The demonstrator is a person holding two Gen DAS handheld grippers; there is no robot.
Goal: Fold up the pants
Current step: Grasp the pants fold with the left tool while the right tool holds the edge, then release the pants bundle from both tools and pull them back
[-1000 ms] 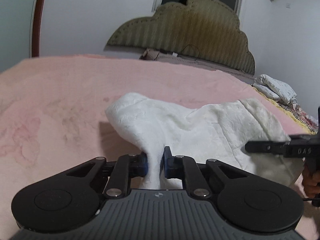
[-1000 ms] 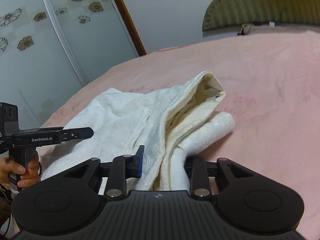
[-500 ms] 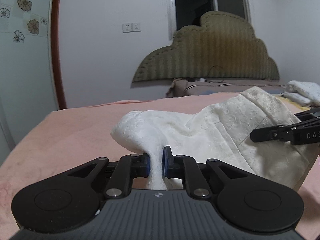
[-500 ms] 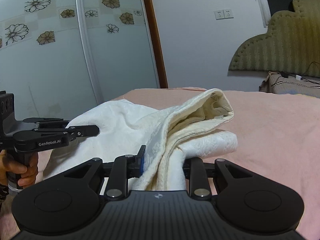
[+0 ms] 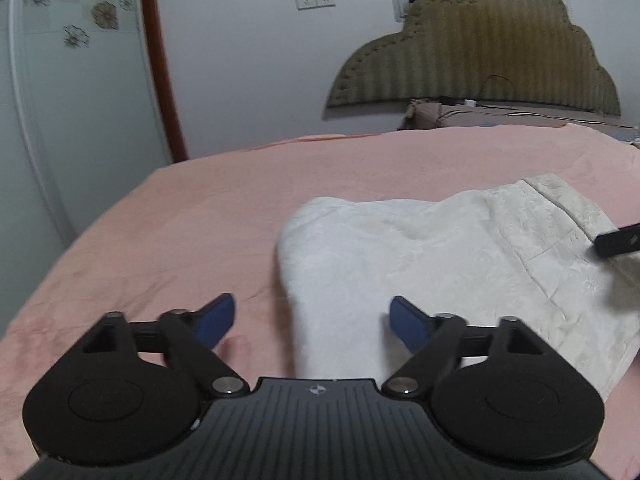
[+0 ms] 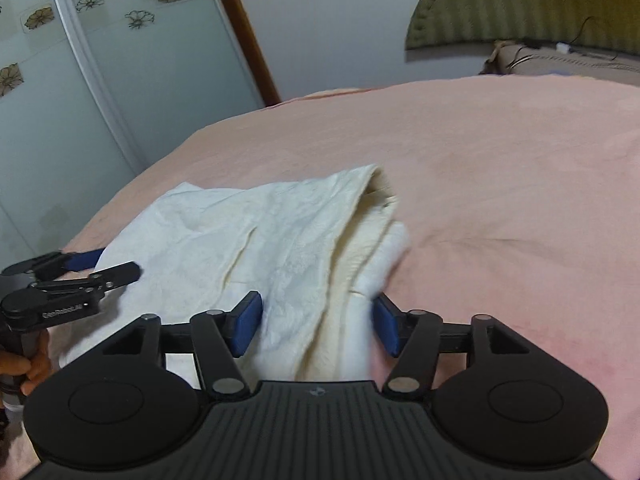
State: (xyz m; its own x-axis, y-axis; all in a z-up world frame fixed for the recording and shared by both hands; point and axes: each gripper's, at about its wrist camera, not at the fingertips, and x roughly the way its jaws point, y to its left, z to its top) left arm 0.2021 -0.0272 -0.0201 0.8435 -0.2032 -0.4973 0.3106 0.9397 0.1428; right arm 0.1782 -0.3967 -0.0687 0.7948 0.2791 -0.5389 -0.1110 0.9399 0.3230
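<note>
The white textured pants [image 5: 440, 256] lie folded in a bundle on the pink bed cover [image 5: 200, 220]. My left gripper [image 5: 312, 320] is open, its blue pads wide apart on either side of the near fabric edge. In the right wrist view the pants [image 6: 272, 240] show stacked layers with the cream waistband end at the far right. My right gripper [image 6: 316, 328] is open, with fabric lying between its blue pads. The left gripper [image 6: 76, 272] shows at the left edge there, and a right gripper finger [image 5: 618, 242] shows at the right edge of the left wrist view.
The pink bed cover [image 6: 500, 180] spreads far around the pants. An olive padded headboard [image 5: 472, 48] stands against the back wall. A glass door with flower prints [image 6: 60, 80] and a brown door frame [image 5: 160, 60] are to the left.
Both grippers have opened and let go of the pants. The pants, held lifted half a second ago, now lie on the bed.
</note>
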